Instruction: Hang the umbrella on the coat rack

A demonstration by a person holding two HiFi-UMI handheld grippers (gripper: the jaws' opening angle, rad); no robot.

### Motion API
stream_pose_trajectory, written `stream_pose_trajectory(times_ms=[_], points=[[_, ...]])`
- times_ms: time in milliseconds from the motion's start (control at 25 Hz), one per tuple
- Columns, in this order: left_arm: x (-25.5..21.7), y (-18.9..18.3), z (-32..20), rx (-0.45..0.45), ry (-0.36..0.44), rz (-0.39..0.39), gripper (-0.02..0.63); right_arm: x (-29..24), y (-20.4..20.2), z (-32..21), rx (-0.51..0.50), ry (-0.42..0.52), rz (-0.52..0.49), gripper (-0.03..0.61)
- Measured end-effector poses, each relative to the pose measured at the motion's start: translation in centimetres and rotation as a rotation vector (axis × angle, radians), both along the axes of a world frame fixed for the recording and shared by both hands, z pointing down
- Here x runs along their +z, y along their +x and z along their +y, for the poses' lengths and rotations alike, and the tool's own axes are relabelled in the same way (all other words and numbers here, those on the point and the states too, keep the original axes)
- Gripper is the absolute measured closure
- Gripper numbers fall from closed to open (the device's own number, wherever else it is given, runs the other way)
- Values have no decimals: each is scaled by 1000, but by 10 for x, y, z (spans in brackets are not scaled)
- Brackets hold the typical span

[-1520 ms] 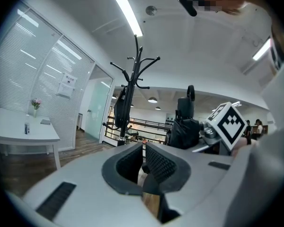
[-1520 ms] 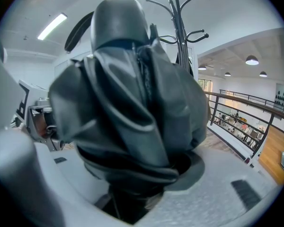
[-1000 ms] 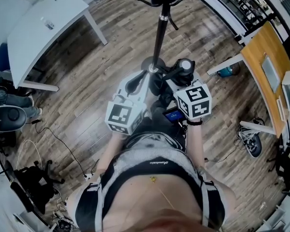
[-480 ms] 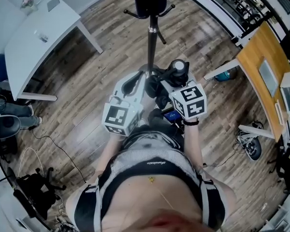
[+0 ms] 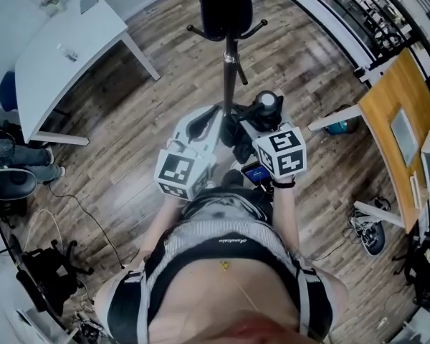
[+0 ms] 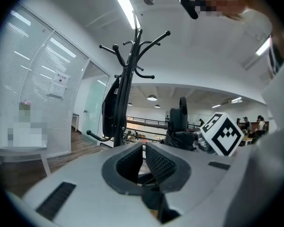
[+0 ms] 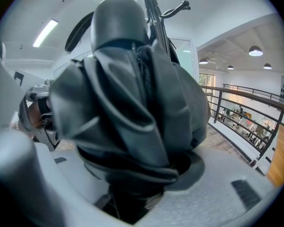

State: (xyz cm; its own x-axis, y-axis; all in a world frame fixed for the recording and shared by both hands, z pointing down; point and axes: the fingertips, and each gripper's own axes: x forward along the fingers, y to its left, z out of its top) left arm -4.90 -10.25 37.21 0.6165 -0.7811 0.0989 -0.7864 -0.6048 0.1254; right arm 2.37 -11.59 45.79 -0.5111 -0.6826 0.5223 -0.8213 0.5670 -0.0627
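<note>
Nearer the black metal coat rack [image 5: 231, 56], your right gripper [image 5: 256, 125] pinches the folded dark-grey umbrella [image 7: 132, 103], left gripper's [image 6: 143, 161] fingers pressed together; cloth could slip.

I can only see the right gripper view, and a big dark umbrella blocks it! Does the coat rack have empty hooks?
Observer: Yes. The left gripper view shows the coat rack with several bare upper hooks.
Operator: Is anything hanging there?
Observer: A dark thing hangs against its pole, below those hooks.
Operator: What's the left tool doing?
Observer: The left tool has its jaws together, aimed toward the rack.
</note>
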Motion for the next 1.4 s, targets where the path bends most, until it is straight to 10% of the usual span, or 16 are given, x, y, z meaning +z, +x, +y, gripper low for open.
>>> stream_pose_trajectory(times_ms=[1400], points=[[-16,43,-32,-77,49,50,594,32,42,-48,-136,-69,44,330]])
